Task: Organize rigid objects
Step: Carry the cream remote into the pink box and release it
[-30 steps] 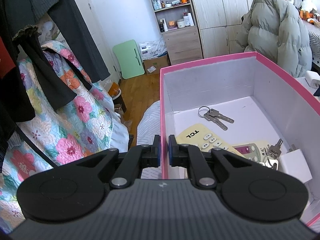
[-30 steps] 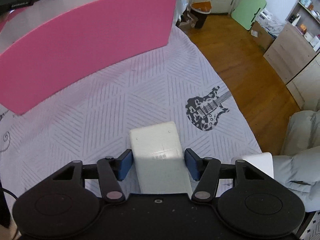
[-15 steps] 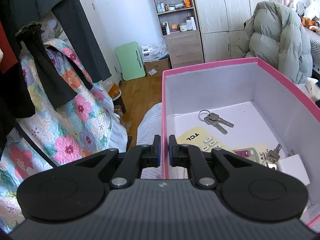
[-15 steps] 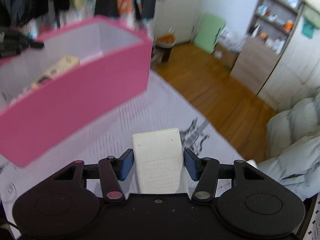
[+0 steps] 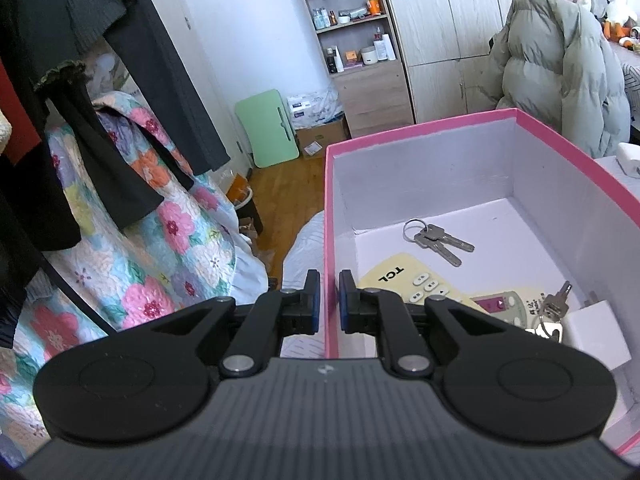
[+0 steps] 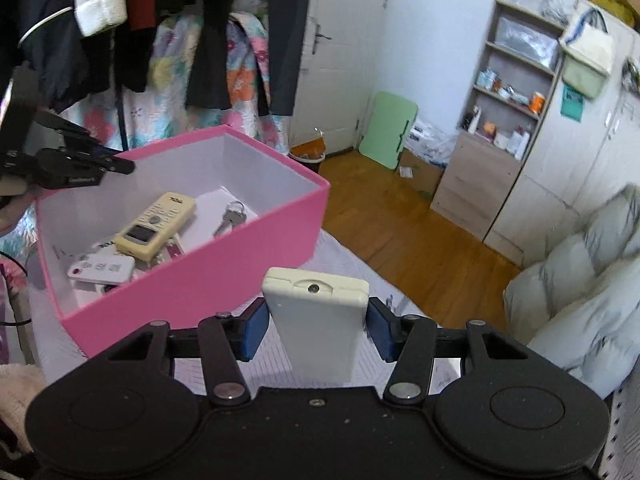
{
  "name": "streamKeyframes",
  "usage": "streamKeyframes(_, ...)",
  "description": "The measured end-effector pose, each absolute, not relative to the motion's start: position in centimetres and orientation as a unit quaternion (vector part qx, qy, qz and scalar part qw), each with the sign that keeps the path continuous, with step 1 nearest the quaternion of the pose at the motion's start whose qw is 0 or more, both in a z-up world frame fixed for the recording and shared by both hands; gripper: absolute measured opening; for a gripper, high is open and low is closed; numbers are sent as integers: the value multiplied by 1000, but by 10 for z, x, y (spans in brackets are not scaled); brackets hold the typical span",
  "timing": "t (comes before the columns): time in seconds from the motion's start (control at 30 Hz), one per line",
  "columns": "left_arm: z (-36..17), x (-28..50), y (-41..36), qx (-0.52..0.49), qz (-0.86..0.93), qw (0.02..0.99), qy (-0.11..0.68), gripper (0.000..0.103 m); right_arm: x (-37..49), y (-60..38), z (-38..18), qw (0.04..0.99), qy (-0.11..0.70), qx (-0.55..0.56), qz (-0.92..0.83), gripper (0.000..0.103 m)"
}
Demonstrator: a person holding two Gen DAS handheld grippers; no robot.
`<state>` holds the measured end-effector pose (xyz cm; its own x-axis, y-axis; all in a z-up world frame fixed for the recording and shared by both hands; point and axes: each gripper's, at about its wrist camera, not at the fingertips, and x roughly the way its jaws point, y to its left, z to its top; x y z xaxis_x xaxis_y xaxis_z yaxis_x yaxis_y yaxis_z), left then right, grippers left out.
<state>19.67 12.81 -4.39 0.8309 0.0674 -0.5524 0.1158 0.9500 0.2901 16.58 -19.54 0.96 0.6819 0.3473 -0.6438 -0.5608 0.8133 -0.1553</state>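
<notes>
My right gripper (image 6: 315,322) is shut on a white remote control (image 6: 320,328) and holds it in the air, right of and in front of the pink box (image 6: 224,264). My left gripper (image 5: 329,300) is shut on the near left wall of the pink box (image 5: 330,216); it also shows at the box's far edge in the right wrist view (image 6: 116,166). Inside the box lie a cream TCL remote (image 5: 412,280), a pair of keys (image 5: 436,238), another key bunch (image 5: 554,306), a white adapter (image 5: 596,334) and a white card (image 6: 102,268).
The box stands on a white patterned cloth (image 6: 352,260). A grey puffer jacket (image 6: 580,304) lies to the right. Dark clothes (image 5: 100,92) and a floral quilt (image 5: 132,260) hang at the left. A wooden floor (image 6: 400,216), shelves (image 6: 508,92) and a wardrobe are beyond.
My right gripper has lifted the white remote off the cloth and tilted up, so the box's inside now shows. My left gripper kept its hold on the box wall.
</notes>
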Motion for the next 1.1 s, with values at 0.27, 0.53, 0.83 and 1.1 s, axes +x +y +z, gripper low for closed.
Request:
streamKeyframes(0.27,-43,197,127,159,-15,944,290,11,154,-168,53,909,251,-197,268,58)
streamKeyframes(0.53,-44,196,125,160,-16,942,293,11,164,-147,87,915,220,-167,293,58)
streamKeyframes(0.83,-43,197,129,151,-17,944,294,11,186,-121,101,909,200,-125,345,58)
streamKeyframes(1.1,-44,199,130,151,-18,942,299,11,238,-85,53,889,239,-67,384,58)
